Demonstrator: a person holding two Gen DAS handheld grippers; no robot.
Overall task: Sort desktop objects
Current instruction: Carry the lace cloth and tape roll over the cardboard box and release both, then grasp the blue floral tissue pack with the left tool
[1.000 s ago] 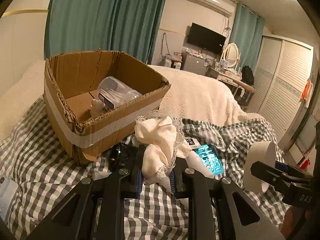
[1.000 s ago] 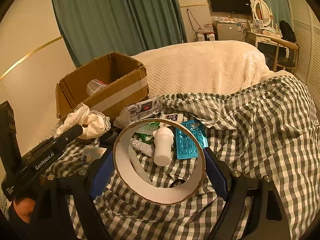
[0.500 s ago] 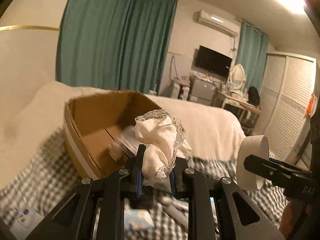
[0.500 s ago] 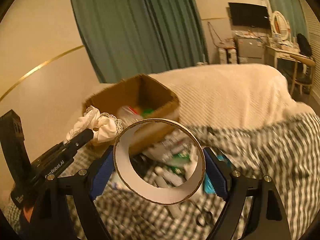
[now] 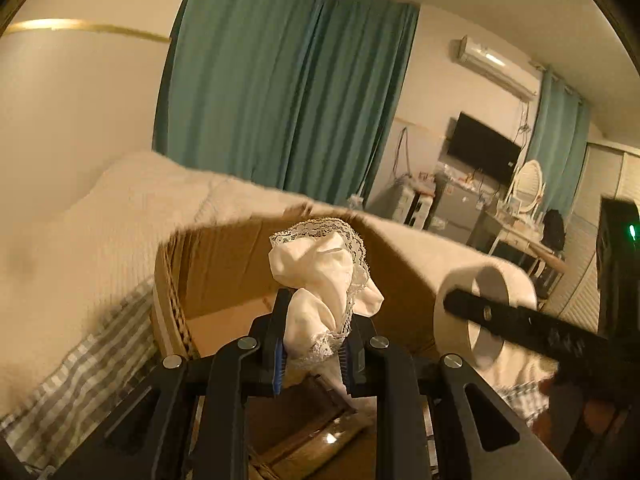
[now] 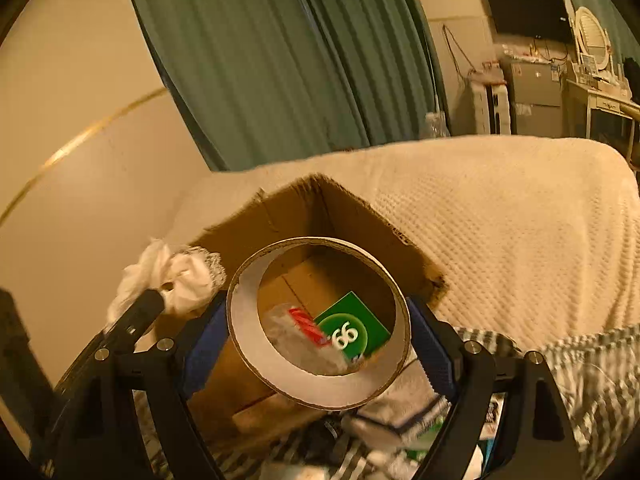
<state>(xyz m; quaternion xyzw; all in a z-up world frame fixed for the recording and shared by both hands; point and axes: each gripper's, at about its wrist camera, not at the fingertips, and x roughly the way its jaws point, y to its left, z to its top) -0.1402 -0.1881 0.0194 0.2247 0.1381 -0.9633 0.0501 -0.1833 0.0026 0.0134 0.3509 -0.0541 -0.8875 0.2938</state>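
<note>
Cloth [image 5: 320,276], lace-edged: pinched in left claw [image 5: 314,354], over box [image 5: 224,272]. Tape roll [image 6: 320,322]: clamped in right claw [image 6: 320,336], at box's near edge. Step: carry-to-box, seemingly nearly done. Next: centre both over opening, spread jaws.

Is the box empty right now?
No: through the tape ring in the right wrist view, a green packet and a clear wrapper lie on the box floor.
</note>
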